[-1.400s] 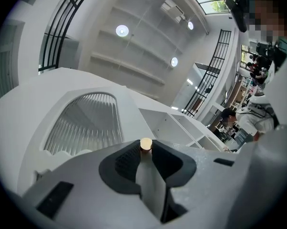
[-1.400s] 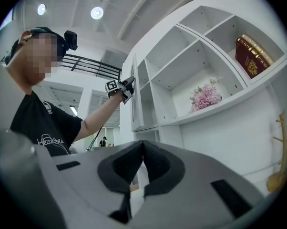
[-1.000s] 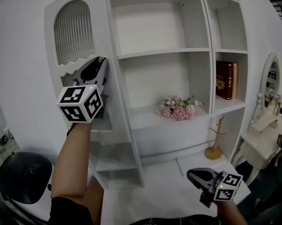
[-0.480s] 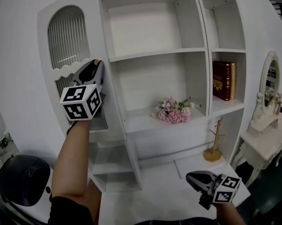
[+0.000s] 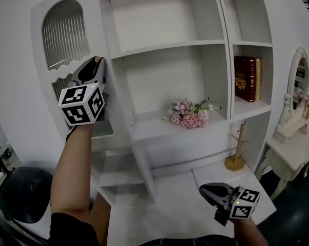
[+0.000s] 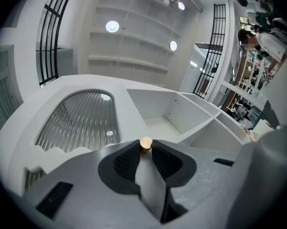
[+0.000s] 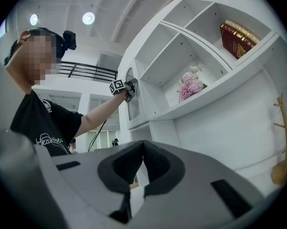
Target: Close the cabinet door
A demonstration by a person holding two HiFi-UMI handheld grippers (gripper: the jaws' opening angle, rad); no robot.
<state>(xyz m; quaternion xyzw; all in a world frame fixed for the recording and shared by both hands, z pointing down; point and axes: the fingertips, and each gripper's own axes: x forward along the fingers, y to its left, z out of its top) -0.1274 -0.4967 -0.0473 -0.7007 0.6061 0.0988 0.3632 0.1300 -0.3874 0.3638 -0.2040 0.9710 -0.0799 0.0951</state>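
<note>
A: Left gripper (image 5: 95,66), fingers?
B: Narrow gap. Pads (image 6: 126,162) pinch the small brass knob (image 6: 146,143) right at the tips. The knob sits near the right edge of the cabinet door (image 5: 39,104), beside the lower end of its arched ribbed window (image 5: 64,32).
A: Door position?
B: Open, swung out from the left edge of the white cabinet (image 5: 159,19), shelves exposed.
A: Arm pose?
B: Left forearm (image 5: 75,168) stretched up and forward, gripper tilted upward, marker cube facing the head camera.
A: Right gripper (image 5: 210,191)?
B: Pads (image 7: 158,165) pressed together, tips touching, nothing between them. It's held low and roughly level over the right end of the desk top (image 5: 159,209), well apart from the door.
</note>
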